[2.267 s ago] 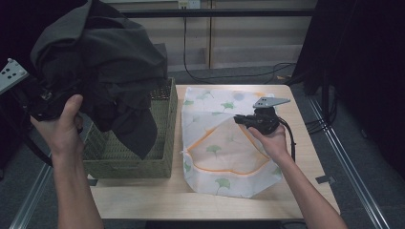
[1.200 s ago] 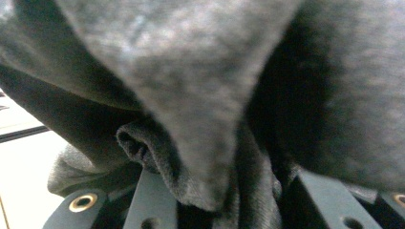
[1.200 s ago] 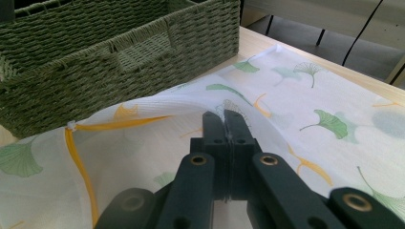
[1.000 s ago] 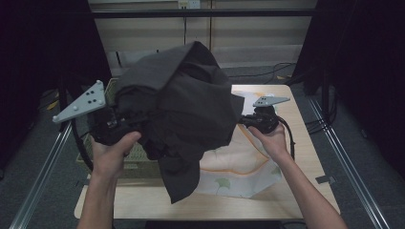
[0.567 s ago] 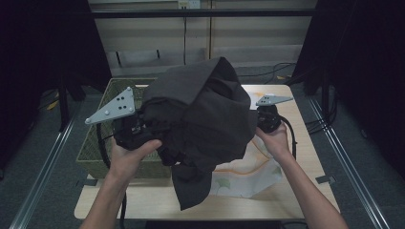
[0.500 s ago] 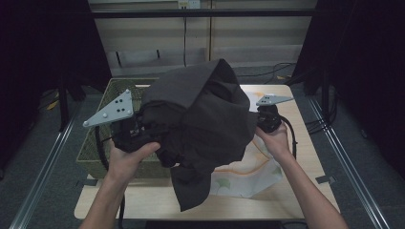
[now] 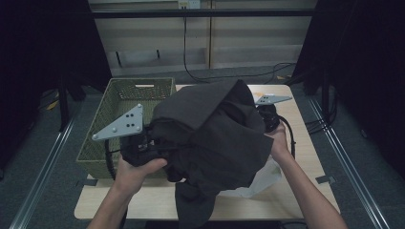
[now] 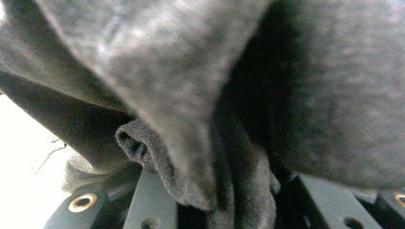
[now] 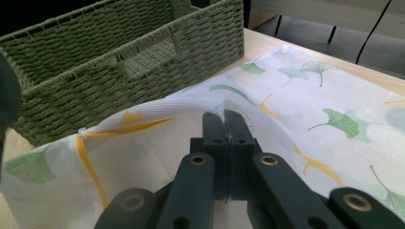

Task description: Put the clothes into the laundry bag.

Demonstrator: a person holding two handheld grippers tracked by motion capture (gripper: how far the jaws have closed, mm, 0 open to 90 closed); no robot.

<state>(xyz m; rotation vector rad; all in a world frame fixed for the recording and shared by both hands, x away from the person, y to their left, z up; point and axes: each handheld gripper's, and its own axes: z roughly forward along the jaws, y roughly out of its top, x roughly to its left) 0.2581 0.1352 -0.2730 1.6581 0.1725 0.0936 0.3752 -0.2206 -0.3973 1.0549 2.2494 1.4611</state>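
Now your left gripper [image 7: 143, 145] has its jaws clamped on the dark garment [image 7: 215, 138], held above the bench [image 7: 305, 157]. Your right gripper [image 9: 225, 119] pinches the leaf-print bag [image 9: 305, 109], jaws closed, beside the green basket [image 7: 114, 102].

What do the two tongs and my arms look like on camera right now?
The left tongs and right tongs are black, each topped by a grey three-cornered plate with small dark dots. A black cable trails from the right one. In the right gripper view, its black jaws carry brass-ringed screw holes. Both forearms are bare, no sleeves in view.
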